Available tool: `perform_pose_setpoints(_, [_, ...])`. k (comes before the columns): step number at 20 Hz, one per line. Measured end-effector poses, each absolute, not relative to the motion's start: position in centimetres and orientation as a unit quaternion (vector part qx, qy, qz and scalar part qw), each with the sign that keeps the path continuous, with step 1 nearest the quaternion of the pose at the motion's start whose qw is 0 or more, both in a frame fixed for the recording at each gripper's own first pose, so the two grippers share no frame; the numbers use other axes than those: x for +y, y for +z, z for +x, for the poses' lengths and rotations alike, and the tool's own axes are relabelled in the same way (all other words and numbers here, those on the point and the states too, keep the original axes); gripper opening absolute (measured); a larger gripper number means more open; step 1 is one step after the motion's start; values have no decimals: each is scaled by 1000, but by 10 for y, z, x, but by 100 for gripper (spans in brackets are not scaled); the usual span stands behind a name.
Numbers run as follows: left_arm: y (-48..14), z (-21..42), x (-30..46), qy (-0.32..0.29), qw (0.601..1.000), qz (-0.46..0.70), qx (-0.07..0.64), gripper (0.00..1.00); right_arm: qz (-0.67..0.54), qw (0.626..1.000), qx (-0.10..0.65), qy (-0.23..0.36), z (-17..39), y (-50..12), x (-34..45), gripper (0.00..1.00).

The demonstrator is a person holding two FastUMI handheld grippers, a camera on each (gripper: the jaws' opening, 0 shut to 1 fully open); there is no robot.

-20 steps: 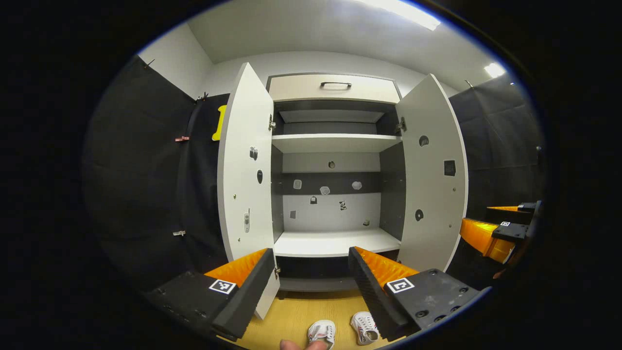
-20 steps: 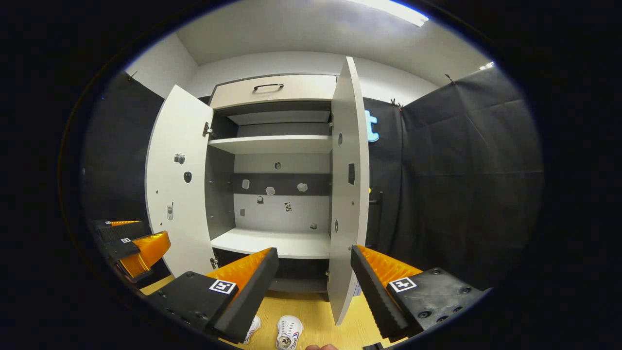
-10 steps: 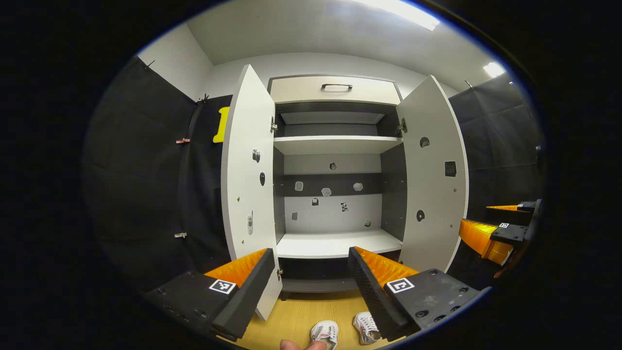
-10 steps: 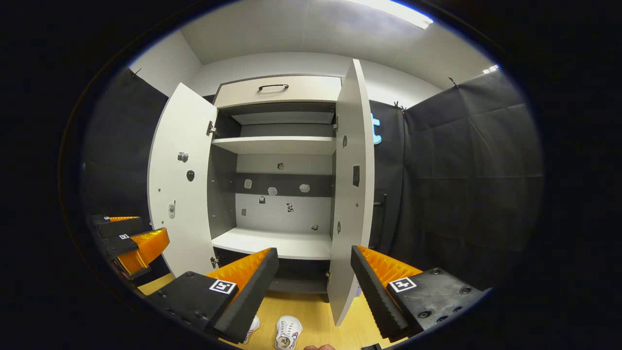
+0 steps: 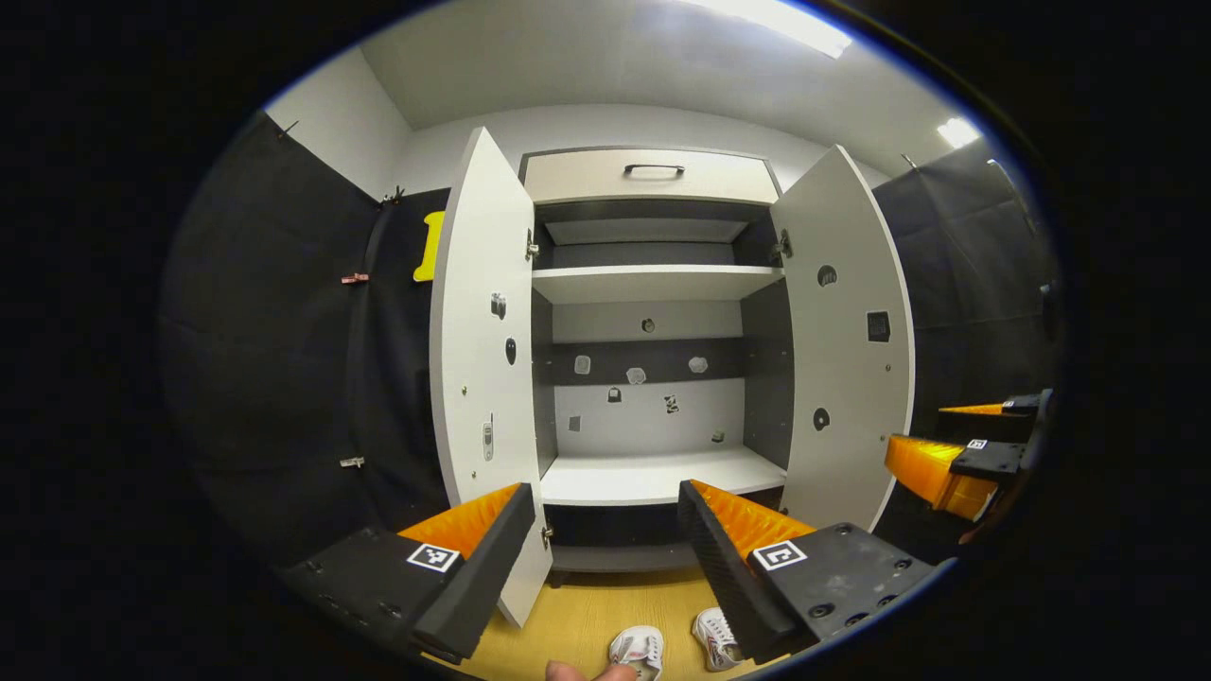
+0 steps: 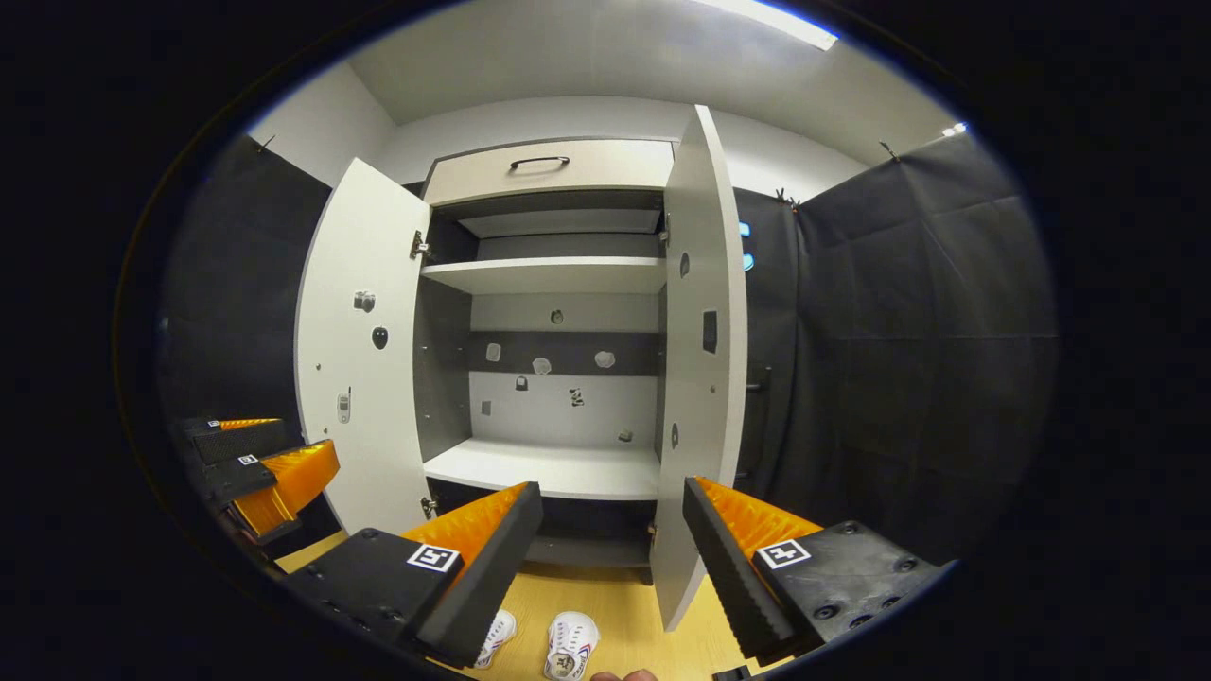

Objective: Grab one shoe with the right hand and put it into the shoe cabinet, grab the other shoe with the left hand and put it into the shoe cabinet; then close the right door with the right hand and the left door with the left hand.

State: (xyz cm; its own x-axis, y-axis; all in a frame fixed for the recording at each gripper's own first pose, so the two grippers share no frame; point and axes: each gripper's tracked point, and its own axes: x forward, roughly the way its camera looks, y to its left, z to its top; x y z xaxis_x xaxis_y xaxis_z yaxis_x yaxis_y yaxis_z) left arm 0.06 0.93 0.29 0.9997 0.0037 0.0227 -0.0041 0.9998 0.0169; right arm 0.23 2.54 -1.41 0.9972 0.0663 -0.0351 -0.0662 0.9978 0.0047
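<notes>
Two white shoes (image 5: 674,645) lie on the floor (image 5: 577,615) below my cabinet (image 5: 653,378); both grippers' fingers (image 5: 473,558) stay spread, empty, barely shifted.

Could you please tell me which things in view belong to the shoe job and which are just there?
Job:
shoes on the floor
shoe cabinet
left door, open
right door, open
left tool, open
right tool, open

Just there:
top drawer
stickers on the back panel
</notes>
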Motion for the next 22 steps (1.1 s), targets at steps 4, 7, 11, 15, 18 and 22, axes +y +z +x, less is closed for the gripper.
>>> perform_pose_setpoints(4, [-1, -2, 14, 6, 1000, 4, -11, 96, 11, 996, 66, 62, 1, -53, 47, 98])
perform_pose_setpoints(7, [-7, -5, 19, 11, 1000, 3, -12, 96, 18, 990, 111, 81, -6, -95, 59, 98])
perform_pose_setpoints(11, [-22, -8, 27, 23, 1000, 8, -2, 96, 45, 977, 177, 107, -16, -157, 76, 98])
perform_pose_setpoints(15, [-35, -11, 36, 37, 999, 23, 6, 96, 58, 957, 259, 117, -27, -242, 88, 96])
perform_pose_setpoints(18, [-45, -12, 42, 46, 999, 20, 16, 96, 58, 937, 319, 127, -37, -309, 97, 98])
perform_pose_setpoints(22, [-58, -12, 53, 61, 997, 20, 30, 96, 60, 916, 380, 113, -35, -388, 97, 96])
